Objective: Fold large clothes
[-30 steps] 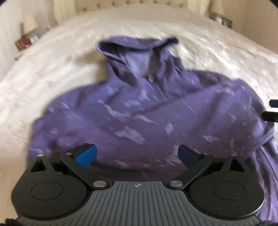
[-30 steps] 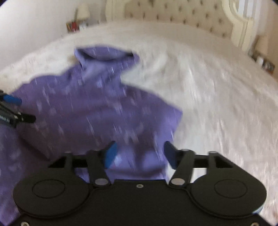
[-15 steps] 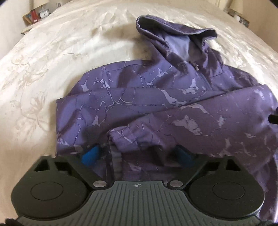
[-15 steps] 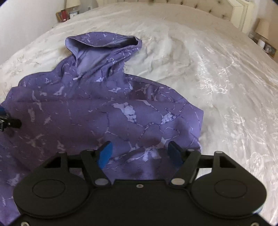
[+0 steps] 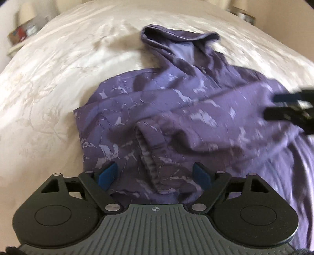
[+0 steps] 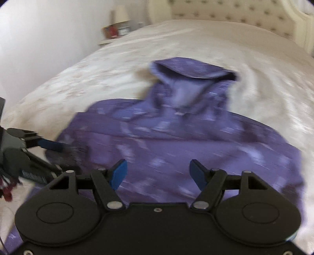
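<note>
A cream bedspread (image 5: 58, 82) with a faint floral weave covers a wide bed that fills most of both views. The right wrist view alone shows the tufted headboard (image 6: 235, 9) and a white wall (image 6: 39, 39) to the left; a nightstand (image 6: 115, 29) with a lamp and small items appears in both, blurred.

One garment is here: a purple hoodie (image 5: 186, 109) with pale marbling, lying on the bedspread with its hood (image 6: 192, 78) toward the headboard. The left wrist view shows one sleeve folded across the chest, its ribbed cuff (image 5: 147, 155) lying just ahead of the left gripper (image 5: 155, 174); the right wrist view is too smeared to show that cuff.

There are two grippers, each with two blue pads. The left one's jaws stand wide apart over the hoodie's lower edge, gripping nothing. The right gripper (image 6: 158, 172) is likewise well open above the hoodie's front, nothing pinched. Each view catches the other gripper at its edge
</note>
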### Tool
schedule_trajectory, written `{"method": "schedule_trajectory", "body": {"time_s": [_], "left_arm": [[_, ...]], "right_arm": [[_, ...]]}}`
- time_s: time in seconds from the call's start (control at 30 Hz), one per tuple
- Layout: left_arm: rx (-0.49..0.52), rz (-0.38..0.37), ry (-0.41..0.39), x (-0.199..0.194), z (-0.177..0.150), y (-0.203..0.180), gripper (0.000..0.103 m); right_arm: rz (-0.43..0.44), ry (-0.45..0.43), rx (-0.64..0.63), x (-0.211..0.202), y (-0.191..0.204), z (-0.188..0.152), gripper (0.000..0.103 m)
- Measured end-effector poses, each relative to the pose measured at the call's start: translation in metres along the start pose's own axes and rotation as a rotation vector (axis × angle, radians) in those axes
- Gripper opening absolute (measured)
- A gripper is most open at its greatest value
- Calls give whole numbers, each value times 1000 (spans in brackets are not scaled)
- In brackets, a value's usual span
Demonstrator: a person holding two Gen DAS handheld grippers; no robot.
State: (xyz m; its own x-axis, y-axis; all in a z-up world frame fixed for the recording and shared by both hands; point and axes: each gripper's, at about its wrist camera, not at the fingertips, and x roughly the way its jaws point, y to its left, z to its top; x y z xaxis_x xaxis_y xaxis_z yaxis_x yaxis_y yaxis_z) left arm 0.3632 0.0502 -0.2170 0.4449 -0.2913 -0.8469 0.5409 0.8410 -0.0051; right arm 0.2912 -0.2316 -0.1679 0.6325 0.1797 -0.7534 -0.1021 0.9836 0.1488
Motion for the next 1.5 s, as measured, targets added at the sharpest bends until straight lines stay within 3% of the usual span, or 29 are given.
{"method": "schedule_trajectory", "body": {"time_s": [0.1,0.2,0.37,0.47,0.6,0.73,0.83,0.93,1.0,1.07,1.1,1.13,1.23,1.33,1.43,1.5], "left_arm": [[87,-1,-3,-2,-7,-4,83],[112,-12,-19,-4,-14,-4,83],[158,-21,-33,-11,-27,-2,83],[221,0,-33,-18,-34,-7,83],[151,-33,-82,-45,-36,-3,83],[-15,-89,-117,-59,-26,9,84],[-69,-98,-125,-54,-14,10,84],[-47,-65,-135,-39,4,0,84],[-35,-14,-130,-21,14,-7,84],[-48,64,-68,6,17,-8,84],[-57,109,-1,25,16,-5,84],[-62,120,31,36,14,-3,92],[-88,104,18,35,13,3,94],[-119,69,-48,3,4,5,94],[-222,42,-116,-39,-20,8,95],[-296,34,-114,-63,-46,8,95]], "right_arm": [[46,18,-44,21,27,12,72],[79,69,-105,47,52,20,72],[35,192,-208,106,82,26,73],[20,197,-167,121,81,34,76],[78,113,-4,88,61,40,74],[26,47,110,41,28,25,74],[-94,25,168,10,-5,5,74],[-235,43,182,-4,-28,-15,74],[-316,85,196,-4,-42,-30,75],[-367,189,168,9,-53,-44,75],[-357,192,148,11,-56,-50,77],[-342,169,125,10,-57,-53,78],[-304,163,115,2,-63,-50,78],[-279,117,142,-22,-66,-55,79],[-256,59,201,-55,-76,-68,87],[-250,52,237,-82,-84,-85,89]]}}
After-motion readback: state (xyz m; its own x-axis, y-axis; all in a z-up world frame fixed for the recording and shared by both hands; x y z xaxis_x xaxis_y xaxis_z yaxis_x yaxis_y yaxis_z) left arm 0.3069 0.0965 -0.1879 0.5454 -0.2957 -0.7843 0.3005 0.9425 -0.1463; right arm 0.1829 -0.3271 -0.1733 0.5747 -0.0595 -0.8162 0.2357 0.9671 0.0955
